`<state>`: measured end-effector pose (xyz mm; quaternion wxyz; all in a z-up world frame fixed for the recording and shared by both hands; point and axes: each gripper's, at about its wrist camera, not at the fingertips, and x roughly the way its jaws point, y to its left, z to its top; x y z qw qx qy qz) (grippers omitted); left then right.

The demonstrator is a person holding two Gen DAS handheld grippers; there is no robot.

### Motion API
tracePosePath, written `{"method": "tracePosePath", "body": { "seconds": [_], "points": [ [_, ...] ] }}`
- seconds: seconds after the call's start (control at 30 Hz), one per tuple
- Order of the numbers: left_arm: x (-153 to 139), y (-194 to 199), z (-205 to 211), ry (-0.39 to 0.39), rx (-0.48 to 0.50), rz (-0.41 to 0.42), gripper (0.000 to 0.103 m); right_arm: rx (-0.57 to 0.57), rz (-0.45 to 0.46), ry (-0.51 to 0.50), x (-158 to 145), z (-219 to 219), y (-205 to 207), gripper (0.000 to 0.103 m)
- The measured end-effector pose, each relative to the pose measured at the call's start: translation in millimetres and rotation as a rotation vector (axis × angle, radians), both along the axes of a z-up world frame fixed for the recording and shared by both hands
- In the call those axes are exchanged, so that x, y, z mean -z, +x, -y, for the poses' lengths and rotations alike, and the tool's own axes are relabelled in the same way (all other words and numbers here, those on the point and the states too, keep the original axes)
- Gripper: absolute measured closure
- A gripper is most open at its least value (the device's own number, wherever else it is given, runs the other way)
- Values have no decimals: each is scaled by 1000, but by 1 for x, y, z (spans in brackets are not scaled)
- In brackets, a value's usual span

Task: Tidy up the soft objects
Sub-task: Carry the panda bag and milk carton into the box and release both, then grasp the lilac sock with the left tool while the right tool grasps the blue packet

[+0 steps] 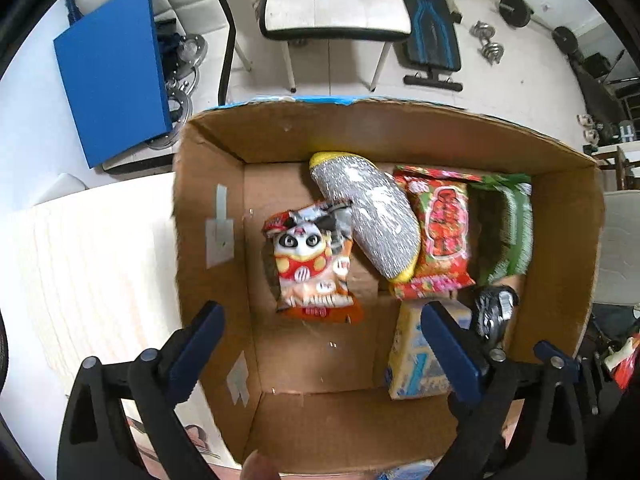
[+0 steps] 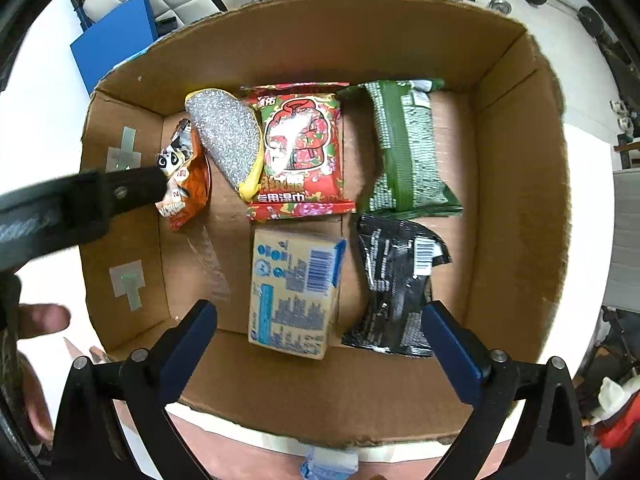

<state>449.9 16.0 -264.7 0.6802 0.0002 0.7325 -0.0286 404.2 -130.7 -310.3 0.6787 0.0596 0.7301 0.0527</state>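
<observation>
A cardboard box [image 1: 208, 184] [image 2: 516, 152] holds several soft packs. A panda snack bag [image 1: 312, 264] [image 2: 184, 176] lies at its left. A silver and yellow scouring sponge [image 1: 368, 216] [image 2: 230, 140] leans against a red floral pack [image 1: 440, 236] [image 2: 300, 148]. A green pack [image 1: 508, 228] [image 2: 408, 148], a black pack [image 1: 494, 308] [image 2: 396, 288] and a tan tissue pack [image 1: 416, 356] [image 2: 296, 292] lie to the right. My left gripper [image 1: 320, 344] is open and empty above the box; its arm [image 2: 80, 204] reaches over the left wall. My right gripper [image 2: 320, 340] is open and empty above the tissue pack.
The box stands on a white table [image 1: 88, 256] [image 2: 44, 128]. A blue board [image 1: 112, 88] [image 2: 116, 36] lies at the far left. A white chair [image 1: 332, 0], a weight bench [image 1: 432, 28] and dumbbells [image 1: 486, 40] stand on the floor beyond.
</observation>
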Motion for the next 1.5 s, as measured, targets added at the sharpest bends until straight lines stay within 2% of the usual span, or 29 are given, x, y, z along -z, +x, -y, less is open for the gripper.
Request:
{"method": "tracePosePath", "body": {
  "seconds": [0.17, 0.3, 0.37, 0.4, 0.5, 0.6, 0.7, 0.77, 0.8, 0.83, 0.87, 0.97, 1.0, 1.07, 1.13, 1.17, 1.2, 1.23, 1.3, 1.4, 1.5],
  "points": [
    [-21, -19, -7, 11, 17, 48, 2, 21, 30, 12, -18, 6, -17, 0],
    [-53, -41, -15, 59, 25, 158, 2, 34, 105, 62, -57, 11, -34, 0],
    [-70, -59, -23, 78, 20, 211, 2, 39, 146, 88, -73, 13, -47, 0],
    [-79, -73, -27, 96, 17, 272, 2, 45, 171, 97, -82, 16, -58, 0],
    [-85, -118, -40, 156, 37, 319, 2, 57, 207, 107, -88, 26, -106, 0],
    [-64, -161, -57, 187, 34, 288, 2, 95, 138, 144, -56, 37, -164, 0],
    [-27, -192, -76, 207, 19, 217, 2, 141, 15, 160, -8, 45, -216, 0],
    [-1, -203, -89, 184, 2, 160, 4, 167, -82, 155, 31, 46, -247, 0],
    [9, -205, -93, 177, -9, 141, 9, 180, -115, 159, 44, 46, -257, 0],
    [19, -208, -97, 178, -16, 122, 28, 190, -150, 159, 59, 43, -267, 0],
    [28, -208, -101, 179, -17, 101, 41, 192, -173, 161, 71, 40, -275, 0],
    [48, -204, -108, 179, -30, 71, 45, 194, -215, 155, 97, 28, -292, 1],
    [52, -202, -110, 175, -39, 70, 45, 191, -226, 153, 104, 24, -295, 6],
    [56, -198, -113, 171, -44, 68, 45, 174, -248, 143, 114, 15, -302, 8],
    [66, -189, -112, 171, -36, 55, 44, 183, -267, 158, 121, 12, -306, 20],
    [72, -184, -110, 164, -28, 43, 44, 179, -262, 147, 121, 11, -305, 21],
    [78, -179, -108, 157, -23, 28, 44, 167, -248, 137, 121, 9, -304, 26],
    [84, -175, -107, 156, -15, 18, 44, 150, -231, 118, 118, 7, -301, 37],
    [97, -166, -100, 123, 12, -10, 42, 137, -212, 106, 115, 4, -296, 48],
    [116, -160, -92, 101, 28, -60, 42, 121, -200, 95, 113, 4, -288, 51],
    [117, -162, -87, 103, 43, -35, 46, 89, -176, 75, 108, 3, -282, 53]
  ]
}}
